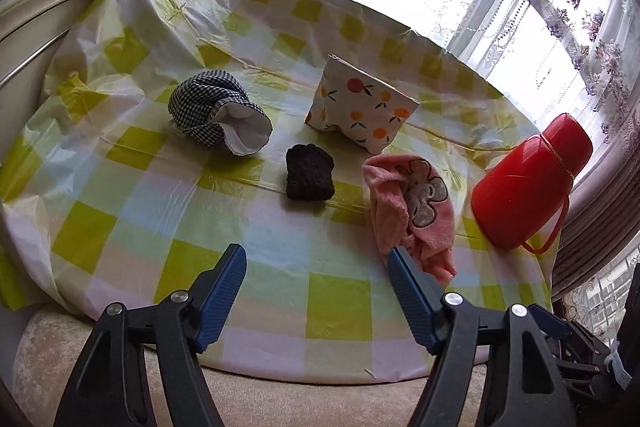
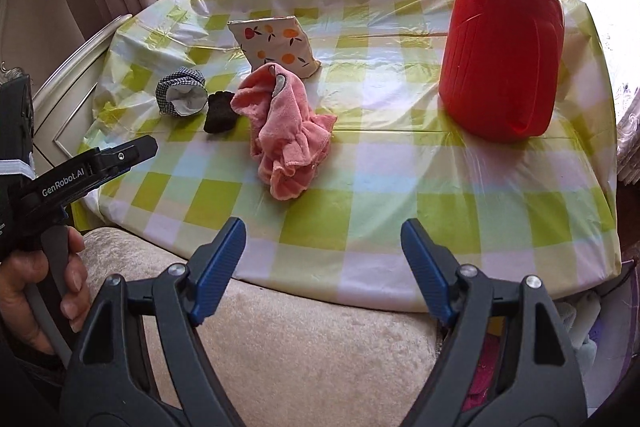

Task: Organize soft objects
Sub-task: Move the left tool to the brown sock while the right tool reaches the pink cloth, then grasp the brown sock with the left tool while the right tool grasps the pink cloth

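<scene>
Four soft things lie on the table's green-checked plastic cloth [image 1: 120, 211] [image 2: 400, 187]. They are a black-and-white gingham fabric piece with a white lining [image 1: 218, 115] [image 2: 182, 97], a fruit-print pouch [image 1: 360, 109] [image 2: 278, 45], a small dark knitted piece [image 1: 309, 173] [image 2: 219, 111] and a crumpled pink towel [image 1: 416, 211] [image 2: 288, 131]. My left gripper [image 1: 315, 253] hovers over the front of the table, open and empty, its right fingertip just beside the towel's lower edge. The right gripper [image 2: 324, 227] is open and empty over the table's front edge, short of the towel.
A tall red thermos jug [image 1: 528, 183] [image 2: 504, 39] stands at the table's right side. A beige cushioned seat [image 2: 300, 347] lies in front of the table. A hand [image 2: 44, 291] grips the left tool at the right wrist view's left edge. Curtains and a bright window are behind.
</scene>
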A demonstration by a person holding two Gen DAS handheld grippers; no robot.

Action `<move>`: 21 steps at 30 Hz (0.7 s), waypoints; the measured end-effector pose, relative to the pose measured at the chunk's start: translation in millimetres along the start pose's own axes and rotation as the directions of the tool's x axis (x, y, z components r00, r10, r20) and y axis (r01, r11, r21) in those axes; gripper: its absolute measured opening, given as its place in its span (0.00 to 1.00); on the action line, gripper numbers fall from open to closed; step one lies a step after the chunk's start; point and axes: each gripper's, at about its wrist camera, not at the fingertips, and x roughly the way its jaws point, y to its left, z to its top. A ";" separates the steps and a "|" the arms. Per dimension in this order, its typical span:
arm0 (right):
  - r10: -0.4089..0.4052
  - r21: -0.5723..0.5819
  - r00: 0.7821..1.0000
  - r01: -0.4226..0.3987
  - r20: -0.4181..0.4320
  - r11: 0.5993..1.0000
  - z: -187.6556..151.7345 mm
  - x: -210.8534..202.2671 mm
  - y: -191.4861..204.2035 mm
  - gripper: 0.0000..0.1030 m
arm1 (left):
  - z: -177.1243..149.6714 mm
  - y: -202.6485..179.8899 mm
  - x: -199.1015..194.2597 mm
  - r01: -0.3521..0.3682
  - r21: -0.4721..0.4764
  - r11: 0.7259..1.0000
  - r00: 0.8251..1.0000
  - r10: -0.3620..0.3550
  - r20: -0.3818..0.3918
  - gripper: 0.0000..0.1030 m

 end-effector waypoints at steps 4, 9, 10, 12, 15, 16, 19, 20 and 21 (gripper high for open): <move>-0.025 -0.027 1.000 0.025 0.011 0.999 10.2 13.3 11.3 0.80 | 7.9 4.5 17.5 -0.004 -0.017 1.000 1.000 0.004 -0.023 0.70; -0.026 -0.041 1.000 0.026 0.003 0.999 22.1 35.2 23.0 0.80 | 19.1 8.3 38.2 -0.006 -0.034 0.999 0.999 0.005 -0.042 0.70; -0.023 -0.048 1.000 0.023 0.001 0.999 23.8 38.9 25.8 0.80 | 21.4 8.8 42.8 -0.008 -0.037 0.999 0.999 0.006 -0.046 0.70; -0.021 -0.065 1.000 0.021 -0.002 0.998 28.2 46.3 32.2 0.80 | 25.9 9.8 51.8 -0.012 -0.043 0.999 0.999 0.010 -0.050 0.70; -0.021 -0.093 1.000 0.021 -0.004 0.995 35.6 58.5 42.0 0.80 | 33.1 9.8 65.6 -0.020 -0.042 0.999 0.998 0.018 -0.053 0.70; -0.023 -0.102 1.000 0.022 -0.006 0.995 38.0 63.2 45.2 0.80 | 35.8 9.3 70.3 -0.024 -0.041 0.999 0.998 0.022 -0.055 0.70; -0.025 -0.118 0.999 0.022 -0.021 0.993 43.6 78.0 50.9 0.80 | 42.7 8.1 85.6 -0.031 -0.032 0.999 0.997 0.029 -0.068 0.70; -0.027 -0.118 0.999 0.024 -0.029 0.993 45.2 83.4 51.5 0.80 | 44.5 7.8 90.7 -0.031 -0.032 0.999 0.997 0.028 -0.074 0.70; -0.029 -0.117 0.999 0.024 -0.038 0.993 47.0 88.5 51.6 0.80 | 46.1 7.6 94.9 -0.032 -0.032 0.999 0.997 0.030 -0.076 0.70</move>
